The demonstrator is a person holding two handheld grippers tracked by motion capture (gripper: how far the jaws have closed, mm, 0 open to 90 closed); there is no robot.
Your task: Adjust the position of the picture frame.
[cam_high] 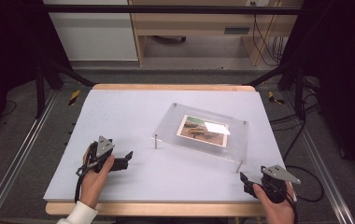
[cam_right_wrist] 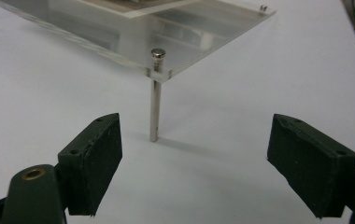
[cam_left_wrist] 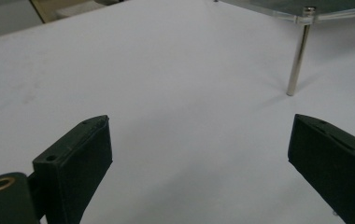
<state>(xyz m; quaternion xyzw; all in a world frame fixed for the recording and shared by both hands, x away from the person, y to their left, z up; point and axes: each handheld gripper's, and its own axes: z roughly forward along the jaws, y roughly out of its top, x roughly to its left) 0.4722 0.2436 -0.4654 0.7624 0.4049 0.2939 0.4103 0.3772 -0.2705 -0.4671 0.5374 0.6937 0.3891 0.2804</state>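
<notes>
From above, the clear acrylic frame [cam_high: 203, 133] stands on thin metal posts a little right of the white table's [cam_high: 133, 112] centre, a printed picture [cam_high: 203, 129] sandwiched under its pane, with a bright glare at the picture's 2 o'clock corner. My left gripper [cam_high: 128, 158] rests at the frame's 8 o'clock, my right gripper [cam_high: 244, 179] at its 5 o'clock.

Left gripper view: my jaws are spread, nothing between them; one post [cam_left_wrist: 297, 58] rises at 1 o'clock.

Right gripper view: my jaws are released; a capped post [cam_right_wrist: 155, 95] stands just ahead between them, the pane overhead.
</notes>
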